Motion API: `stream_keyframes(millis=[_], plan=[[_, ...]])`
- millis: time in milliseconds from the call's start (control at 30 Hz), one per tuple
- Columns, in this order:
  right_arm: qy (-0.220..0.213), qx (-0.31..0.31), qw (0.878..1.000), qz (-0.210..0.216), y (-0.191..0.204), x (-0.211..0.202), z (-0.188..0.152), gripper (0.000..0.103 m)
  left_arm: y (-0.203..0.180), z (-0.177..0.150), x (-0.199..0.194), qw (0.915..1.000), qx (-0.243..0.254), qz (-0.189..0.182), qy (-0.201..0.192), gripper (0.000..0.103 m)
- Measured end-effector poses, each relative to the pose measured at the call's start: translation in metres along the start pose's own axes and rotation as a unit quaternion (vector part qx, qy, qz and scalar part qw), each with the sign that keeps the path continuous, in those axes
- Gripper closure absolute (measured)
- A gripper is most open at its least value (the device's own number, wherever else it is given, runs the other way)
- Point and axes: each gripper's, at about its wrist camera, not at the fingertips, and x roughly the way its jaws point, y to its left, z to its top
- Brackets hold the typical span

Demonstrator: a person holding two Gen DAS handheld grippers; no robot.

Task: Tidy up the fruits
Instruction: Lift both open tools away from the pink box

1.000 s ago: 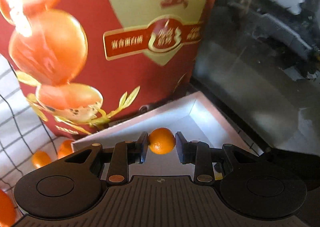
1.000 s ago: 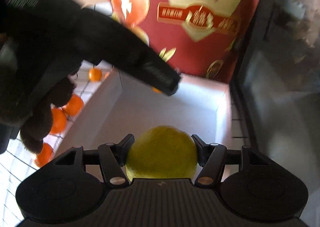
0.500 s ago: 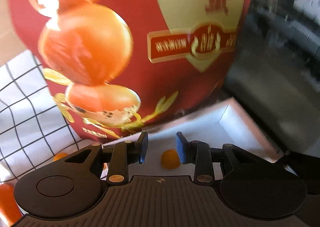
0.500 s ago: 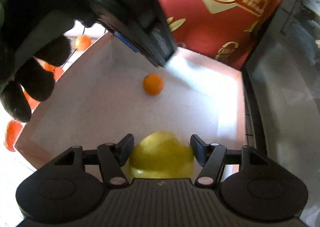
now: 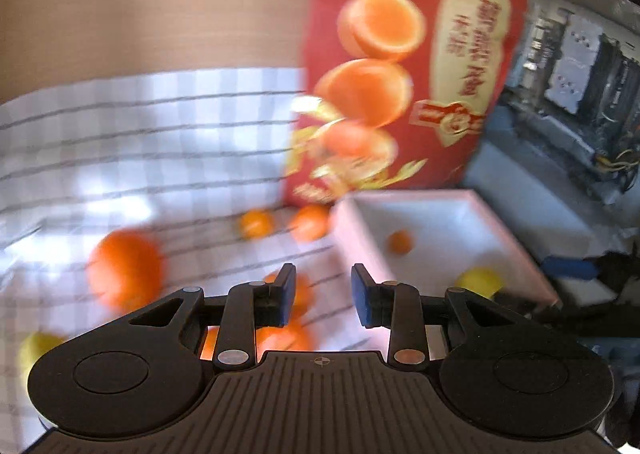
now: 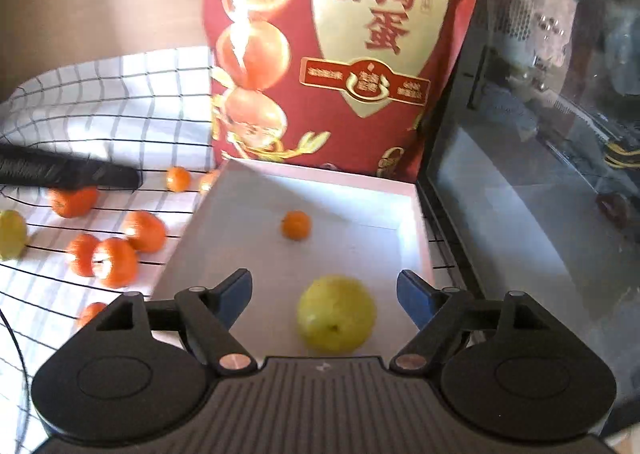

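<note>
Jaws: right gripper (image 6: 324, 304) opening, clear of lemon (image 6: 336, 314) | left gripper (image 5: 323, 296) narrow, empty

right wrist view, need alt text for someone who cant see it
A yellow-green fruit lies in a white tray between the opening fingers of the right tool, untouched, with a small orange farther in. More oranges sit on the checked cloth alongside.
</note>
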Motion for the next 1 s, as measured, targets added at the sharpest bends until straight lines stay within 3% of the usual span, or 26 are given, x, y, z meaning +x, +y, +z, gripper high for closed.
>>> stream_keyframes(millis=[167,267,433,567,633,733,867,933,1000], plan=[[-0.035,0.027,0.999,0.002,0.025,-0.020,-0.012,0.018,0.055,-0.030,-0.043,0.9977,-0.042,0.051,-0.016,0.068],[-0.034,0.028,0.999,0.014,0.046,-0.030,-0.023,0.018,0.083,-0.041,-0.058,0.9941,-0.071,0.079,-0.024,0.068],[-0.007,-0.003,1.000,0.029,0.083,-0.032,-0.040,0.018,0.131,-0.059,-0.083,0.9790,-0.138,0.145,-0.041,0.068],[0.002,-0.017,0.999,0.030,0.104,-0.040,-0.059,0.018,0.166,-0.065,-0.094,0.9684,-0.181,0.166,-0.043,0.068],[0.013,-0.016,0.999,0.039,0.110,-0.043,-0.067,0.018,0.173,-0.065,-0.093,0.9688,-0.186,0.159,-0.035,0.068],[0.027,-0.020,0.998,0.045,0.114,-0.044,-0.077,0.018,0.166,-0.061,-0.087,0.9765,-0.166,0.135,-0.026,0.068],[0.039,-0.023,0.998,0.051,0.118,-0.044,-0.085,0.018,0.118,-0.053,-0.070,0.9964,-0.072,0.044,-0.010,0.068],[0.042,-0.023,0.998,0.052,0.120,-0.043,-0.087,0.018,0.090,-0.051,-0.057,0.9994,-0.030,0.008,0.013,0.068],[0.043,-0.026,0.997,0.053,0.121,-0.042,-0.087,0.018,0.066,-0.050,-0.041,0.9997,-0.005,-0.004,0.024,0.067]])
